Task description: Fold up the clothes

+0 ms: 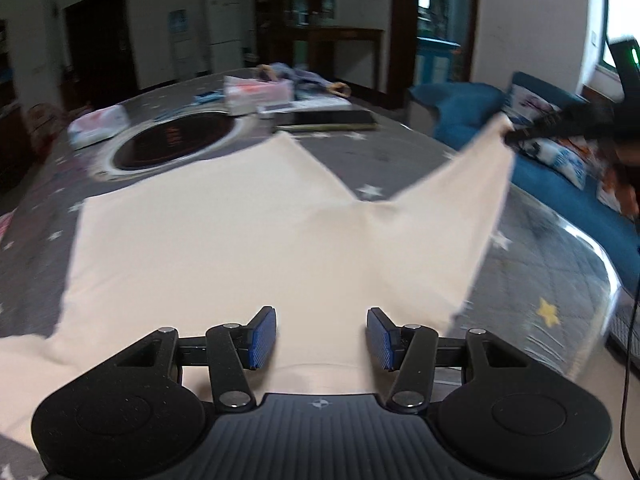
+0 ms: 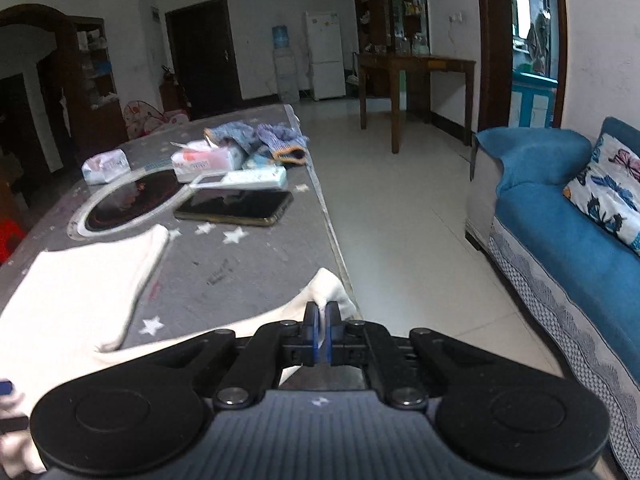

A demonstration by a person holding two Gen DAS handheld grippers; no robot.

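Left wrist view: your left gripper [image 1: 321, 338] hangs wide open, empty, over the cream garment [image 1: 224, 232] on the table [image 1: 532, 280]; at two o'clock your right gripper [image 1: 516, 135] pinches its lifted corner, nearer the free edge.

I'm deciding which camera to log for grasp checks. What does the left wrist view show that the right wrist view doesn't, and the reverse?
Only the left wrist view shows the open left gripper above the broad middle of the cream cotton garment, and the raised sleeve stretching up to the right gripper.

Only the right wrist view shows the right gripper's jaws shut on the sleeve end, and the wooden side table against the wall.

Both show the grey star-print tablecloth, the black phone and the blue sofa.
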